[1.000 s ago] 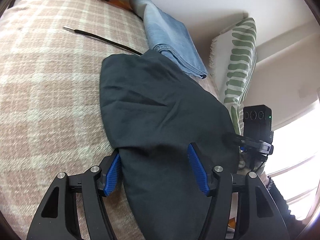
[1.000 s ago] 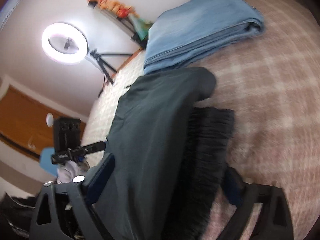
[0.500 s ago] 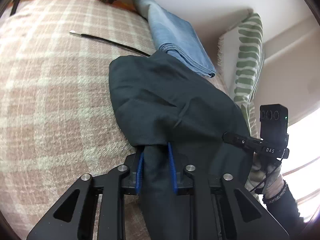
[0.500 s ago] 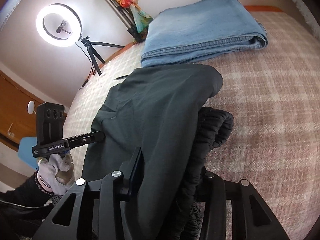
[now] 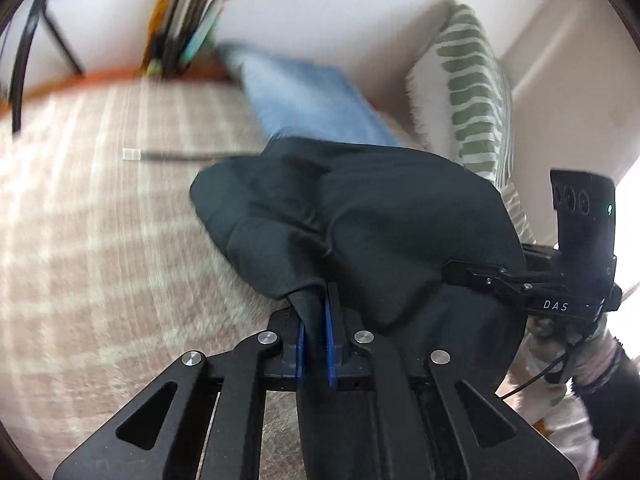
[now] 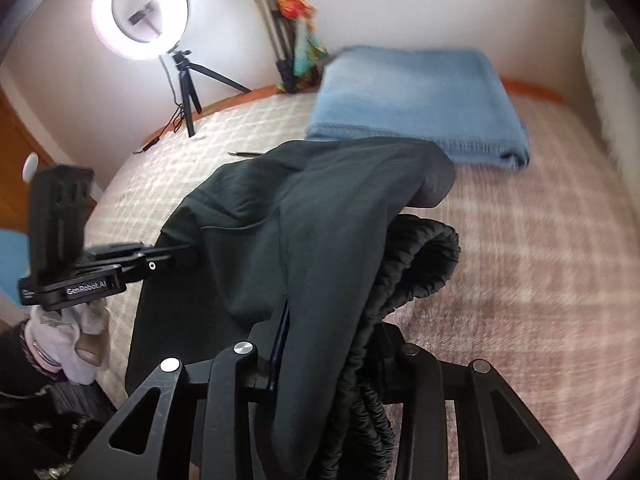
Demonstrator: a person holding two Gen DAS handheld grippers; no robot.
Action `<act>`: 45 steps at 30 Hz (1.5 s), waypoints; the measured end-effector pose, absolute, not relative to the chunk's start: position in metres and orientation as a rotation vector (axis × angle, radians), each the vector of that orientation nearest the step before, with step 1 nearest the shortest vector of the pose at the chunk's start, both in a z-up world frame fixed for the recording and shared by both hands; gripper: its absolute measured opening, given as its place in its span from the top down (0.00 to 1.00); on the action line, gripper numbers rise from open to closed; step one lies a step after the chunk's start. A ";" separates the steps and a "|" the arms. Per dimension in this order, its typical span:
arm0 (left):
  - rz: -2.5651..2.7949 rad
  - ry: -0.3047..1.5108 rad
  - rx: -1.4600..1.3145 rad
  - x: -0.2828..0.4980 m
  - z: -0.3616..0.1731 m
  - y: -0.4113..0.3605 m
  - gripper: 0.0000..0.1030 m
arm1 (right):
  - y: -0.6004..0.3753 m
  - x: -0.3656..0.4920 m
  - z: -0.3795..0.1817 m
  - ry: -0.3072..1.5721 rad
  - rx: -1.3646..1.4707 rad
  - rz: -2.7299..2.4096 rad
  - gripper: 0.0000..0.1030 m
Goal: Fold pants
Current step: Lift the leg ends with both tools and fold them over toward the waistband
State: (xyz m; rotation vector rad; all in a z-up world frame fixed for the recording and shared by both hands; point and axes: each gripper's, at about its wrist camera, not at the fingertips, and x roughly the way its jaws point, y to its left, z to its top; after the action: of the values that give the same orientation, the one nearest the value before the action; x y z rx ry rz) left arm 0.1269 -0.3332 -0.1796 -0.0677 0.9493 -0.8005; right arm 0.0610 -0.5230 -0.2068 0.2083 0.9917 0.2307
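**On the checked bed cover, both ends of the dark pants are being pinched for the fold**

On the bed cover [image 5: 100, 280], the dark pants [image 5: 380, 220] are lying bunched in a mound, just in front of a folded blue garment [image 6: 420, 108] near the wall. The left gripper [image 5: 314, 344] is sitting clenched on a thin tuck of the fabric, its blue pads [image 5: 329, 344] nearly meeting around the cloth. The right gripper [image 6: 328, 356] is closing on the thicker end, where the gathered elastic waistband [image 6: 404, 272] is bulging between its jaws.

To my eye the step in hand is the carry-over: taking both pinched ends up and across so one half lays over the other. Doing it well probably means the two grippers are rising together and keeping level, so the cloth between them is hanging flat rather than twisting. The waistband looks bulky and springy, so the right grip likely needs to be seating fully before any pull, or it may slip out. The middle of the pants is sagging in loose folds; a gentle outward tension between the hands should be smoothing those before the cloth comes down, clear of the blue garment behind.
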 end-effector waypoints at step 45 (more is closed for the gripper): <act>-0.732 0.579 0.102 0.259 -0.088 -0.431 0.96 | -0.571 0.233 -0.077 0.717 -0.028 0.064 0.70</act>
State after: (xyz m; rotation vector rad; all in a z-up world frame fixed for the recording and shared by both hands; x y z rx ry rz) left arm 0.2588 -0.4306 -0.0884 0.1017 0.5794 -0.7319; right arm 0.2327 -0.5710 -0.0771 -0.0276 0.7166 0.0640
